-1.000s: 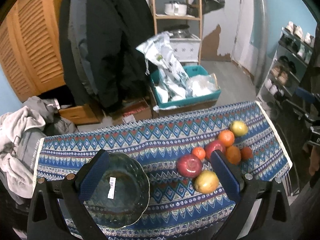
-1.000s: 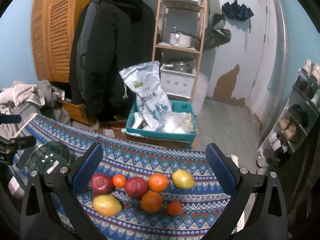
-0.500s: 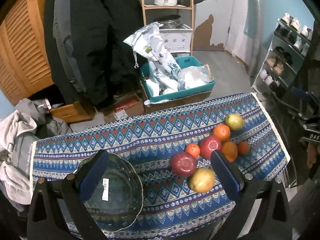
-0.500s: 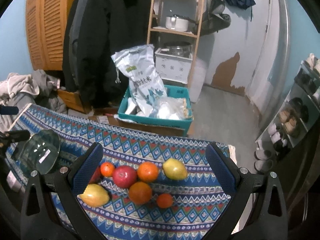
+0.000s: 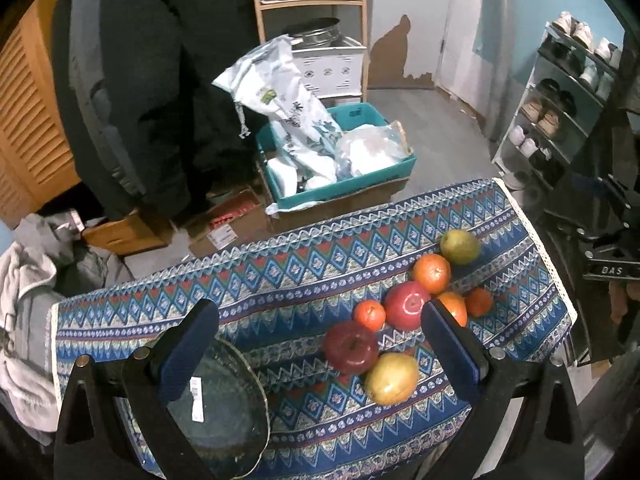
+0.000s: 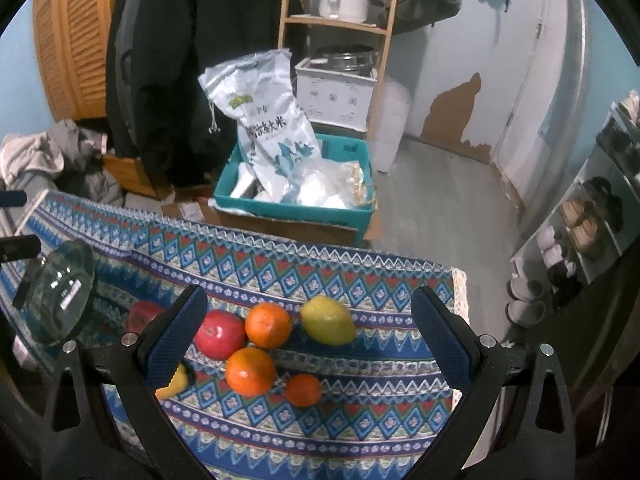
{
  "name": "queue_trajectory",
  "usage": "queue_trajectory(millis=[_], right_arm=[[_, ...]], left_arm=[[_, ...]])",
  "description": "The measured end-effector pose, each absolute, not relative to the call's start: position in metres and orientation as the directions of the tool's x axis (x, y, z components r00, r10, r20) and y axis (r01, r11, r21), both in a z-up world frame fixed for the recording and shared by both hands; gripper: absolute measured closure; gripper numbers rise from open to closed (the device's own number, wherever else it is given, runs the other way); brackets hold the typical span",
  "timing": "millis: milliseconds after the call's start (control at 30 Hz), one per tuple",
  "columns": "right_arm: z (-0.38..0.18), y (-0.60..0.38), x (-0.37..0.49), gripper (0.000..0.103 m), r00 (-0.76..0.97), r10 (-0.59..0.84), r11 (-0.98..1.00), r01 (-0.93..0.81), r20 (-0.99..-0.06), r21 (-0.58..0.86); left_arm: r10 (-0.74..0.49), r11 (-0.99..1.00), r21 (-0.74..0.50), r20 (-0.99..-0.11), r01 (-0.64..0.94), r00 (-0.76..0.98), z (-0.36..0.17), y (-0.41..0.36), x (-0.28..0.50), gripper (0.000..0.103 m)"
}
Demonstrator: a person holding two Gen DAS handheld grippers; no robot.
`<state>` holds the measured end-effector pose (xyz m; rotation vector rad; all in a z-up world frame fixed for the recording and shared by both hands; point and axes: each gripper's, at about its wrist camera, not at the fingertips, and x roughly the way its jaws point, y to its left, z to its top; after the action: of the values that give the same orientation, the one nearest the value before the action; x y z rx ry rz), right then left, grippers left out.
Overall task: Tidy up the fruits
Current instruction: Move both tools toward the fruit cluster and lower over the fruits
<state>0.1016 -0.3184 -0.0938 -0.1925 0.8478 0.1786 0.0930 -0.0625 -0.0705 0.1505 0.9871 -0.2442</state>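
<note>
Several fruits lie grouped on the patterned blue tablecloth (image 5: 256, 292): a dark red apple (image 5: 351, 347), a yellow mango (image 5: 391, 378), a red apple (image 5: 406, 309), oranges (image 5: 432, 273) and a green-yellow mango (image 5: 460, 246). A clear glass bowl (image 5: 218, 404) sits at the table's near left. My left gripper (image 5: 320, 356) is open and empty, above the bowl and fruits. My right gripper (image 6: 308, 336) is open and empty above the fruits: red apple (image 6: 220, 334), oranges (image 6: 269, 325), mango (image 6: 328, 320). The bowl shows at the far left of the right wrist view (image 6: 60, 292).
Beyond the table stand a teal crate (image 6: 296, 208) with a rice bag (image 6: 268, 120), a wooden shelf (image 6: 336, 28) with pots, hanging dark coats (image 5: 160, 80) and a shoe rack (image 5: 560, 112) at the right. A pile of clothes (image 5: 28, 280) lies left.
Both grippers have moved forward and lower over the table; the fruits and bowl look larger and closer. Nothing has been grasped, and the fruits have not moved.
</note>
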Motion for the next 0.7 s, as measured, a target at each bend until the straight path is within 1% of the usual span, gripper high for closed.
queue_trajectory(millis=[133, 233, 500, 700], right_arm=[[-0.098, -0.319, 0.118, 0.003, 0.628, 0.076, 0.956, -0.267, -0.774, -0.123], [-0.107, -0.319, 0.131, 0.003, 0.602, 0.096, 0.952, -0.287, -0.793, -0.102], [-0.152, -0.326, 0.151, 0.003, 0.521, 0.079, 0.959, -0.272, -0.850, -0.078], [-0.172, -0.336, 0.152, 0.003, 0.481, 0.096, 0.968, -0.249, -0.872, -0.031]], left_arm=[[-0.142, 0.962, 0.002, -0.852, 0.273, 0.505, -0.085, -0.066, 0.103, 0.001], [-0.146, 0.964, -0.020, -0.875, 0.266, 0.461, -0.104, -0.065, 0.111, 0.001], [-0.130, 0.963, -0.025, -0.915, 0.268, 0.382, -0.148, -0.067, 0.121, 0.001], [-0.118, 0.969, -0.038, -0.939, 0.245, 0.323, -0.184, -0.071, 0.125, 0.001]])
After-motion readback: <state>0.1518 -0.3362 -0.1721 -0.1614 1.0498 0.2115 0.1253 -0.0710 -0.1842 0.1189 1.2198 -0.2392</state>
